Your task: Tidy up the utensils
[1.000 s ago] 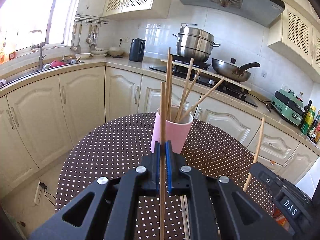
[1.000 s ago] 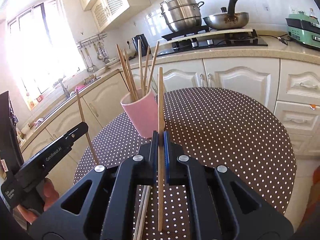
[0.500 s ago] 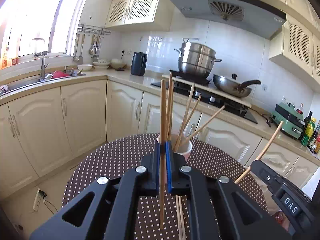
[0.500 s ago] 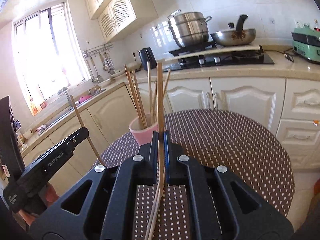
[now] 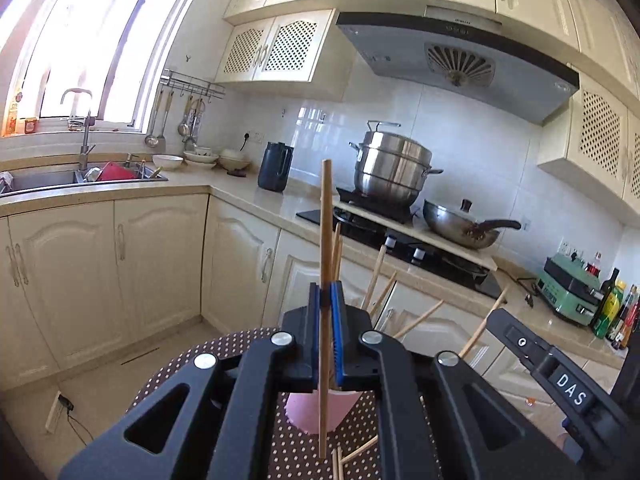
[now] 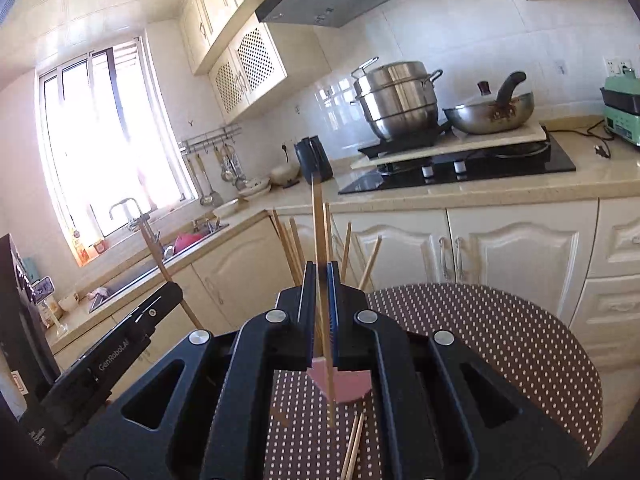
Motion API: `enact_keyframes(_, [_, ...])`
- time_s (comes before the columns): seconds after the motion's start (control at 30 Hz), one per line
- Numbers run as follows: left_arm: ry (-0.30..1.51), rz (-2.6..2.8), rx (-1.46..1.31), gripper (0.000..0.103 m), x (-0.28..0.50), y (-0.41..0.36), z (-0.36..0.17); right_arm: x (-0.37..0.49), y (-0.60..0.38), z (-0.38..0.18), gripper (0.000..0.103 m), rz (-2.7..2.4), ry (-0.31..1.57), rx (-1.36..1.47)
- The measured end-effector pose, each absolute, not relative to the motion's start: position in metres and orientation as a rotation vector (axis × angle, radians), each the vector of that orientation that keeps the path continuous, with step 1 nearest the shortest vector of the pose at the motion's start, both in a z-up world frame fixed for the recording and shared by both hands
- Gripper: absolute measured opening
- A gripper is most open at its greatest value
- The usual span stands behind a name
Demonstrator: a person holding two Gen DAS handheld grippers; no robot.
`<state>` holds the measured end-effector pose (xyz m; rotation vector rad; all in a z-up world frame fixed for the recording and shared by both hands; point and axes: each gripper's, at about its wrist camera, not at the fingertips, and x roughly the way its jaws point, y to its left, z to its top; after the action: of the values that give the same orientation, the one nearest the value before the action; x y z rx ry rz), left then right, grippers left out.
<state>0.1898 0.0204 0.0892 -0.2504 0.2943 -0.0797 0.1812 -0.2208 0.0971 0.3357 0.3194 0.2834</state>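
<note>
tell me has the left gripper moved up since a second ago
Yes. The left gripper, shut on a chopstick, has risen: the pink cup now sits much lower in its view.

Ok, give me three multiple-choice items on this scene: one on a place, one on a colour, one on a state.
1. Where does the cup stand?
A. dotted table
B. stove
C. sink

2. What colour is the cup?
A. green
B. pink
C. white

3. How is the left gripper?
A. wide open
B. shut on nothing
C. shut on a chopstick

Answers:
1 A, its base sits on the polka-dot cloth.
2 B, its wall shows pink below the gripper.
3 C, the stick runs upright between the closed pads.
</note>
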Motion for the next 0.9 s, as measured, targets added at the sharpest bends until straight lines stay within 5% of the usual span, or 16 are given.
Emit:
enact_keyframes(0.27, [0.251,-0.072,-0.206,0.006,0.218,0.009,0.110,0.212,-0.219,0.109,0.006,0.305,0.306,0.330])
enact_keyframes(0.53, [0.321,-0.074,-0.175,0.006,0.225,0.017,0.088,0.209,-0.240,0.065,0.008,0.259,0.450,0.308])
enact_keyframes(0.7, [0.405,-0.066,-0.175,0.006,0.228,0.029,0.068,0.210,-0.252,0.024,0.026,0.177,0.601,0.326])
enact_keyframes(0.77, [0.435,-0.059,-0.179,0.006,0.228,0.033,0.062,0.207,-0.257,0.008,0.057,0.127,0.641,0.341])
enact_keyframes(0.9, [0.492,-0.065,-0.187,0.006,0.225,0.043,0.051,0.200,-0.260,-0.021,0.060,0.059,0.713,0.378])
